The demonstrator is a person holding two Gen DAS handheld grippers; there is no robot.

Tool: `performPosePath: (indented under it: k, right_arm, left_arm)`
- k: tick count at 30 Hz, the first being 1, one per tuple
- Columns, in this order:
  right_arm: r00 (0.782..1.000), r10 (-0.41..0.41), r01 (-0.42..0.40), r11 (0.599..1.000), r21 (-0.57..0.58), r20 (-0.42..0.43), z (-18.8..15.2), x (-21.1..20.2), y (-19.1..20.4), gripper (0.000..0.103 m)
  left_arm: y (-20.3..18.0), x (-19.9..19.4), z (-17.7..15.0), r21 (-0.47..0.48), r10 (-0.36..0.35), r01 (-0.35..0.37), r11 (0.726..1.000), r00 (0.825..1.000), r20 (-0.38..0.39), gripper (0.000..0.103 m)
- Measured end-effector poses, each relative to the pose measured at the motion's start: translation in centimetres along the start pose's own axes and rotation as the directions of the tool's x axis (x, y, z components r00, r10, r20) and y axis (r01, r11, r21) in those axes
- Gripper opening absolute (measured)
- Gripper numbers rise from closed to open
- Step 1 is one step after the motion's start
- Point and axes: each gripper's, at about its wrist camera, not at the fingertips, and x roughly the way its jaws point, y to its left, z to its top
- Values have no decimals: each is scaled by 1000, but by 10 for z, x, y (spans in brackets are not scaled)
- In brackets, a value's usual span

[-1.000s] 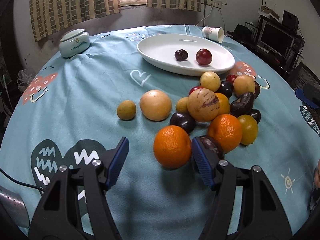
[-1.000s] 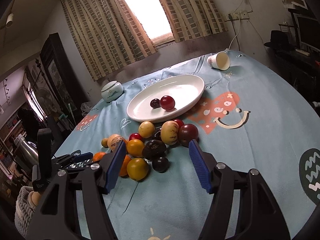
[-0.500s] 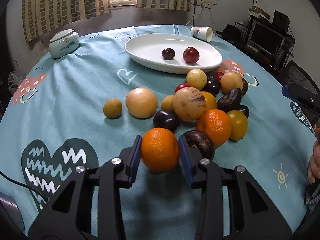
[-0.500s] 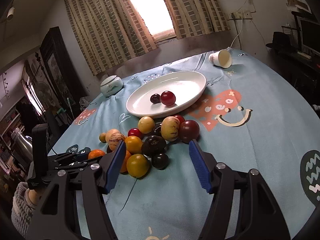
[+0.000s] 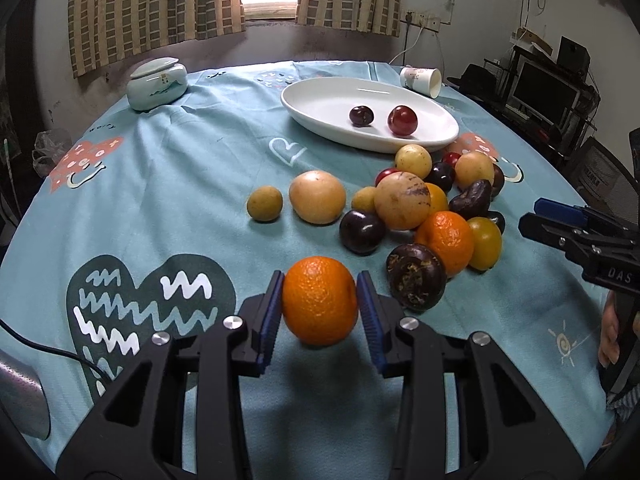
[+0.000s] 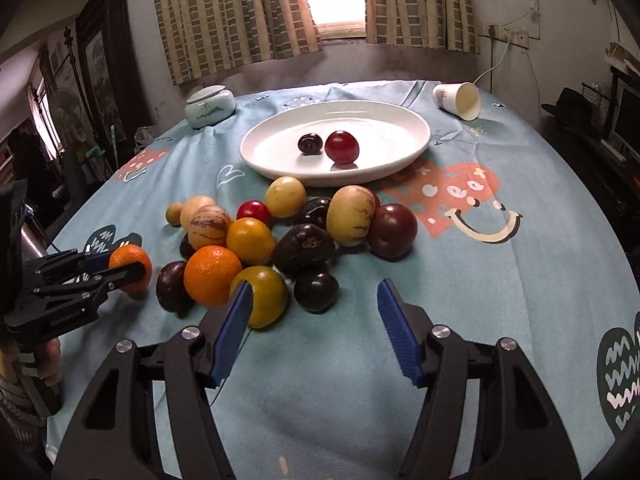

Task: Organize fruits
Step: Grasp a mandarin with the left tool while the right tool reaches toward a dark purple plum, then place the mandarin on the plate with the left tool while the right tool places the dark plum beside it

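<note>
Left wrist view: left tool (image 5: 320, 304) clamped on an orange (image 5: 319, 300), blue pads pressing both its flanks, fruit seemingly raised a little off the counter (image 5: 180, 184), shadow beneath. Round fruit, so no long axis to mind.

Straight ahead and to the right, toward the far edge of the counter: white oval dish (image 5: 320, 96), long axis running left to right, already carrying a dark plum (image 5: 361, 115) and a red plum (image 5: 402, 120). Between orange and dish: loose pile of fruit (image 5: 420, 208), second orange (image 5: 444, 236) and dark wrinkled fruit (image 5: 416, 278) nearest, just right of the held one. Bare cloth left of the pile past two tan fruits (image 5: 296, 200), probably the freer path; likely best carried high over the heap.

Right wrist view: right tool (image 6: 314, 320) gaping and empty, pads well apart, near edge of the pile in front, small dark plum (image 6: 316, 291) lying ahead between the pad lines, yellow fruit (image 6: 262, 296) just beside the left pad. Closer to the dish side than the left one.

Beyond: lidded jar (image 5: 157, 84) far left, tipped paper cup (image 5: 421, 81) past the dish, both clear of the route.
</note>
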Motion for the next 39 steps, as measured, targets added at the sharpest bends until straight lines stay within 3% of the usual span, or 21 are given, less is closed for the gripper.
performPosePath:
  k: [5,11,14,19,27,32,39]
  right_arm:
    - [998,25,-25,1000,14,-50,5,16,-3,51]
    - [998,13,-13,1000,13,-54,6,22,-3,48]
    - [998,13,-12,1000,12,-66,6,25,-4,37]
    - [998,-3,6,999,51,-65,9,23,-20,37]
    - [991,3,-7,1000,-28,-131,2,38,1,37]
    - [992,7,-11,999,-36,-127,2,41,2,29]
    - [992,10,-15,999,-35,-126,2,41,1,29]
  left_arm:
    - [5,2,0,-19,-13,12,1000,1000,-8,38]
    - [3,2,0,0,-19,19,1000,1000,-3,38]
    - [3,1,0,-1,-20,20,1000,1000,-1,38]
    - [2,1,0,-1,-22,22,1000,1000,-3,38]
    - [0,0,0,3,-26,26,1000,1000,3,38]
    - [-1,2,1,5,-31,31,999,999,-5,38]
    - [3,8,1,-12,-35,34,999,999,-25,37]
